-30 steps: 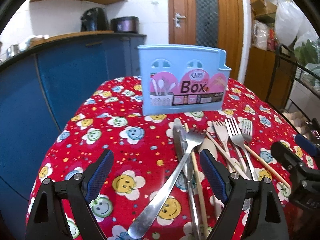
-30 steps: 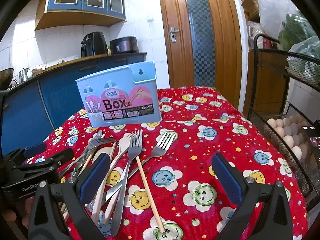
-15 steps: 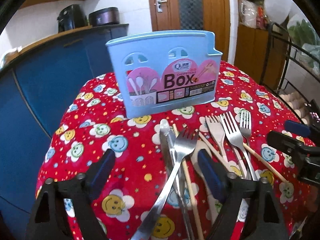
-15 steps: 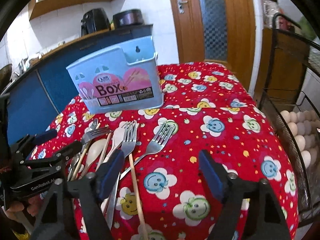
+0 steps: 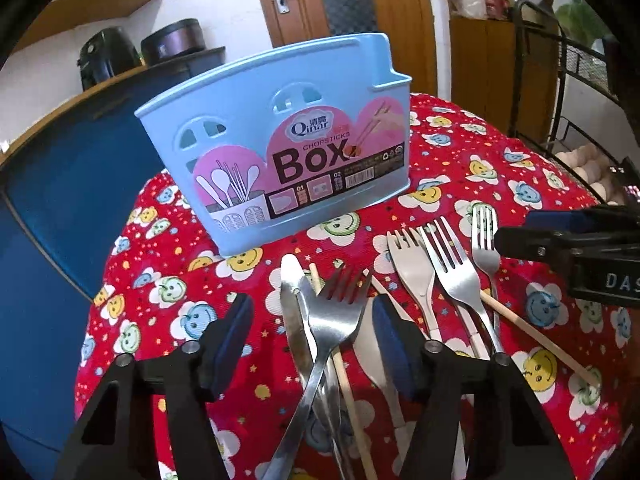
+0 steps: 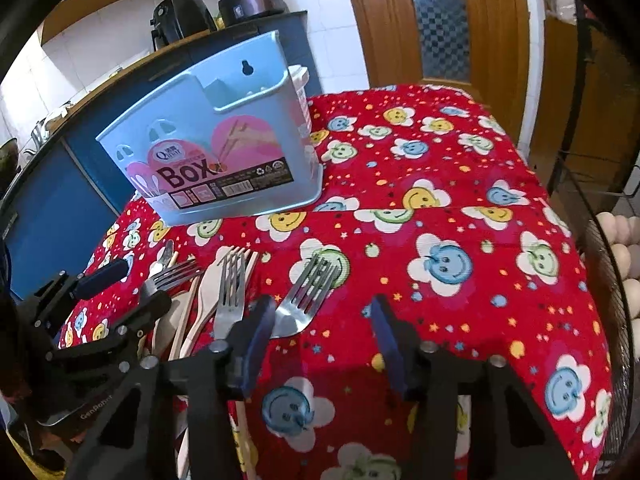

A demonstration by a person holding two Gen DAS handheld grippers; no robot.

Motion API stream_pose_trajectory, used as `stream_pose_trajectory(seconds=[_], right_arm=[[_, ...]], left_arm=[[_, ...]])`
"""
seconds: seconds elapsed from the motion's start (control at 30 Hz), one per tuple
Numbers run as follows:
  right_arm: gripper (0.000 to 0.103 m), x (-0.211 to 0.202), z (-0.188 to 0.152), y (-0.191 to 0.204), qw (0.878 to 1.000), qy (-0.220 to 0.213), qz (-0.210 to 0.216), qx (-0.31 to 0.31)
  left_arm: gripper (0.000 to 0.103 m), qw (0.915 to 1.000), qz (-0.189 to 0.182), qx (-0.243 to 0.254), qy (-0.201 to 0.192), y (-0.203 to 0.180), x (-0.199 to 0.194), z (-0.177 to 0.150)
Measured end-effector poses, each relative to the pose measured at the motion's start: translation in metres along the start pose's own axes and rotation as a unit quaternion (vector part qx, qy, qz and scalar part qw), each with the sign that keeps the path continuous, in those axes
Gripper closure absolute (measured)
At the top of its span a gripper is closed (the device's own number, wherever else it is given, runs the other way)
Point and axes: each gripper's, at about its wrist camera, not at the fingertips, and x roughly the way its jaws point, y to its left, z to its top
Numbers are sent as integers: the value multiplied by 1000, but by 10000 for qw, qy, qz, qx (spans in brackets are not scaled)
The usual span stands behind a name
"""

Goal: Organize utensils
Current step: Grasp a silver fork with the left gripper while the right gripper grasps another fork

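Note:
A light blue utensil box (image 5: 280, 168) stands on the red smiley tablecloth, also in the right wrist view (image 6: 216, 160). In front of it lie a metal knife (image 5: 292, 312), a metal fork (image 5: 328, 328), chopsticks (image 5: 532, 328), a pale plastic fork (image 5: 412, 276) and two more metal forks (image 5: 452, 268). My left gripper (image 5: 312, 340) is open, its fingers either side of the knife and fork, just above them. My right gripper (image 6: 320, 340) is open, low over the cloth, with a metal fork's (image 6: 308, 292) head between its fingers.
The table (image 6: 460, 208) is small and drops off at its left and right edges. A wire basket of eggs (image 6: 624, 248) stands to the right. A blue cabinet (image 5: 60, 208) is to the left, a wooden door (image 6: 440, 20) behind.
Both grippers have moved forward and down toward the utensils. Their fingers have closed in somewhat but remain open. The utensils and box have not moved.

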Motion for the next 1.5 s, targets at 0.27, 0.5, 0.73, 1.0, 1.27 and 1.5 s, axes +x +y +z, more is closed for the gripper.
stream_pose_trajectory(seconds=[0.27,0.5,0.73,1.0,1.27,1.5], right_arm=[[69,14,6,-1,9997,61,228,-35],[88,17,9,-5,9989,27,459,57],[95,10,9,-4,9978,-184,623,113],[97,-11,12,1,9967,-496,643,89],[98,-39,11,9,9951,-795,586,-31],[99,-69,15,25,9904,-1242,547,-245]], left_arm=[[68,9990,-359,-247,103,5,6,3],[68,9984,-395,-314,246,2,14,6],[72,9987,-331,-264,271,1,12,7],[73,9985,-340,-150,392,4,14,7],[87,9986,-136,-102,491,4,24,11],[90,9976,-456,-512,-79,20,-13,12]])
